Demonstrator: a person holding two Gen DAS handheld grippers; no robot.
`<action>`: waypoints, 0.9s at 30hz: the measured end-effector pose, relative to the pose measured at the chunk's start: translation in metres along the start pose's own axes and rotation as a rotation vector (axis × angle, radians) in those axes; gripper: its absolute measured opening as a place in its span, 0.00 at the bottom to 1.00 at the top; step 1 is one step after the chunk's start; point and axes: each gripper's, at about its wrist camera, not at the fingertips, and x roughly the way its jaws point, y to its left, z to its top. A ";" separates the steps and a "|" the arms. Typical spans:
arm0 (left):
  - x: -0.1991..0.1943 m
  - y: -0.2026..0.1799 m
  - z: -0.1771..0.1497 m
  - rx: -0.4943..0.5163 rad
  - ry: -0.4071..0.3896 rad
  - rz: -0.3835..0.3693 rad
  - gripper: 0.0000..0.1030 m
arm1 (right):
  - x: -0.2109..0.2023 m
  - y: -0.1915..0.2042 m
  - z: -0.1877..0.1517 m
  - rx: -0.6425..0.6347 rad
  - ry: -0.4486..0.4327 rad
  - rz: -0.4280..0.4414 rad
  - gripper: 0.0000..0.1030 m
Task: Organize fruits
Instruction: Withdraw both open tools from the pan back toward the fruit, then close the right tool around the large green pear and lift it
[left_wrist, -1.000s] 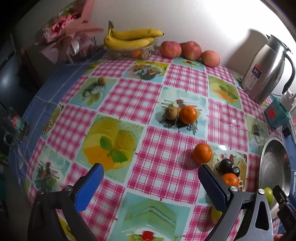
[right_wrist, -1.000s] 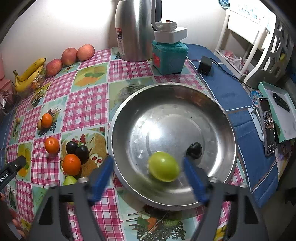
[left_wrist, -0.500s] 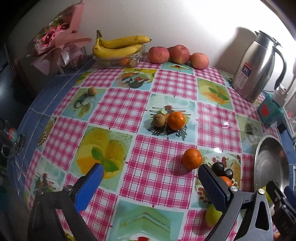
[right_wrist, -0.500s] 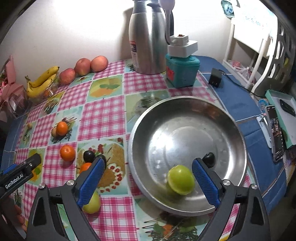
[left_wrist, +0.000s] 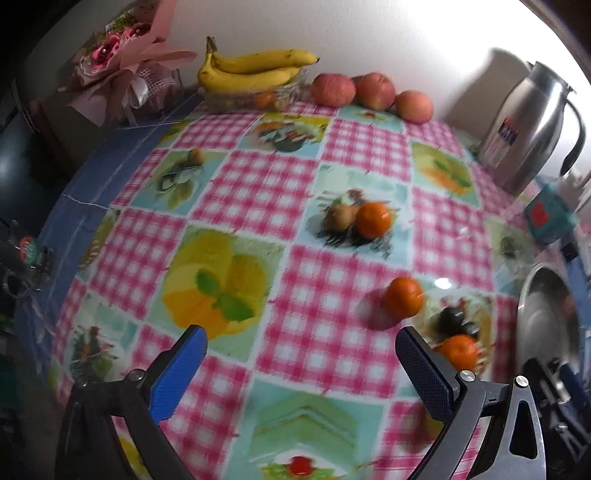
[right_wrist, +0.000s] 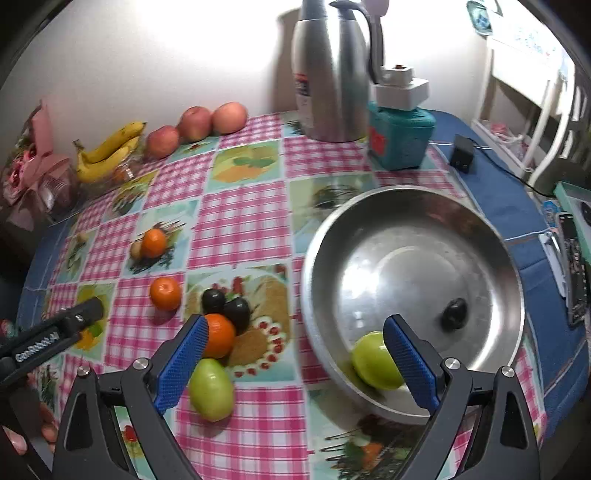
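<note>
The right gripper (right_wrist: 295, 354) hangs over the checked fruit-print tablecloth (right_wrist: 240, 221) with its blue pads spread wide and nothing between them; the jaws have just been opening. Behind its right finger a green fruit (right_wrist: 373, 360) lies inside the steel basin (right_wrist: 495, 236), near the front wall, with one small dark fruit (right_wrist: 455, 313) further in. Just outside the basin, beside the left finger, a second green fruit (right_wrist: 211, 386) rests on the cloth, touching an orange mandarin (right_wrist: 218, 335) that sits against two dark plums (right_wrist: 227, 306). Another mandarin (right_wrist: 165, 292) lies a little to the left, and a third (right_wrist: 154, 242) sits further back beside a small brownish fruit. Along the wall are bananas (right_wrist: 107, 151) and three apples (right_wrist: 195, 123), then a steel thermos jug (right_wrist: 328, 74) with a red-and-blue label too blurred to read, and a teal box (right_wrist: 400, 142). The left gripper (left_wrist: 301, 365) is also released, jaws wide and empty above the cloth; from the right wrist its body (right_wrist: 51, 334) shows white lettering that reads roughly "GenRobot.AI".
</note>
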 end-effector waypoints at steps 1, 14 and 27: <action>0.001 0.000 -0.002 0.010 -0.001 0.021 1.00 | 0.000 0.004 -0.001 -0.010 0.001 0.014 0.93; 0.008 0.017 -0.013 -0.049 0.046 0.045 1.00 | 0.003 0.041 -0.015 -0.109 0.038 0.095 0.93; 0.043 0.019 -0.031 -0.067 0.202 0.037 1.00 | 0.040 0.052 -0.037 -0.146 0.204 0.065 0.93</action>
